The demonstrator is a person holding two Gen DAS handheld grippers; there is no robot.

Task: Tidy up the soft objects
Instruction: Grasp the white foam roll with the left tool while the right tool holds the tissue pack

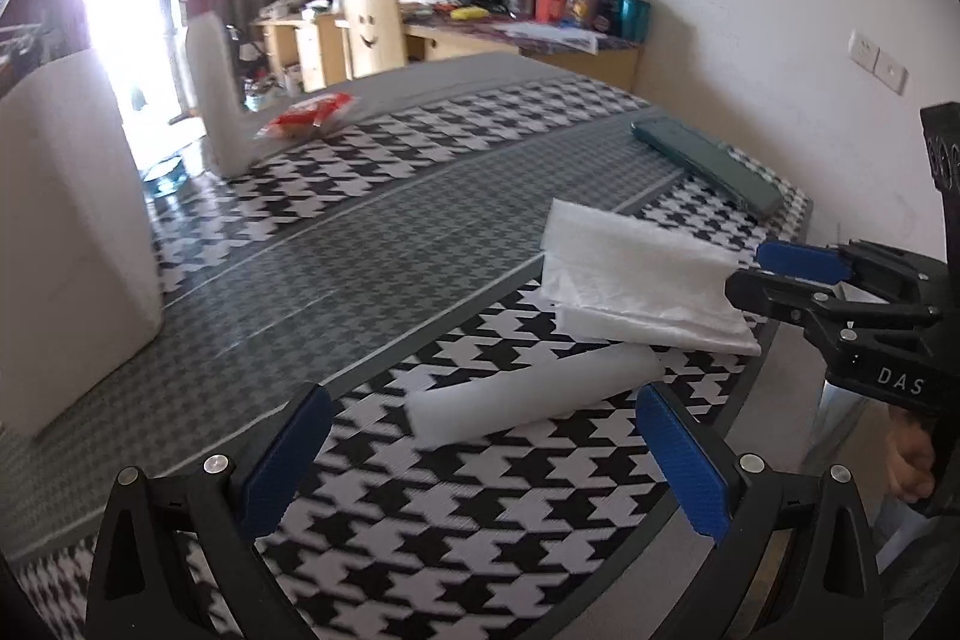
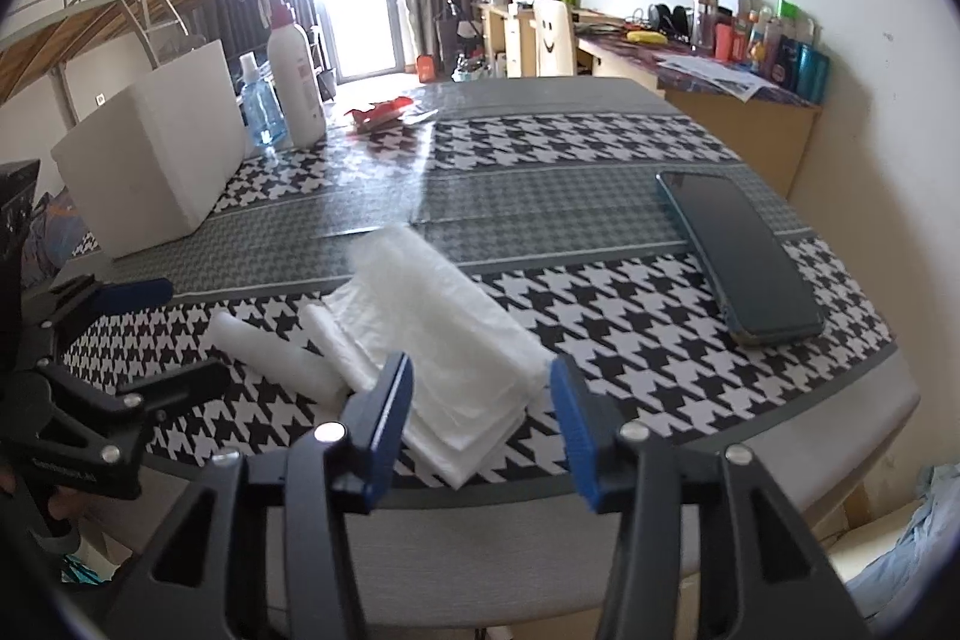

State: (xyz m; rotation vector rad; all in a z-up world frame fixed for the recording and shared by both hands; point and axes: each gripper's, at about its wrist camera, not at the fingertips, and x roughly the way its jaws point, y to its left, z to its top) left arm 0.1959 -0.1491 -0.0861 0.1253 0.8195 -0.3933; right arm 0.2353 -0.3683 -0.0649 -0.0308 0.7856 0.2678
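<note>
A folded white sheet (image 2: 444, 340) lies near the front edge of the counter (image 2: 600, 340), which wears a houndstooth cloth. Just beside it, on its left in the right wrist view, lies a white roll (image 2: 270, 358); whether the two touch is hard to tell.

The right gripper (image 2: 483, 412) hovers over the near end of the sheet with its fingers (image 2: 393, 400) parted and nothing pressed between them. The sheet's near corner shows in the gap, but the pads stand clear of it. In the left wrist view this gripper enters from the right, its lower finger partly hidden by the black frame.

The left gripper (image 1: 480, 460) is spread wide and empty, pointing down at the roll (image 1: 528, 394), which lies ahead of the gap and not inside it. A bit of a hand (image 1: 912, 466) shows at the right edge, mostly cut off.

A dark phone (image 2: 738, 250) lies flat on the right, well apart from the sheet. A white box (image 2: 156, 160) stands at the left; behind it a white bottle (image 2: 297, 82) and a blue bottle (image 2: 261, 106), partly hidden. A red packet (image 2: 381, 112) further back is too blurred to identify.
</note>
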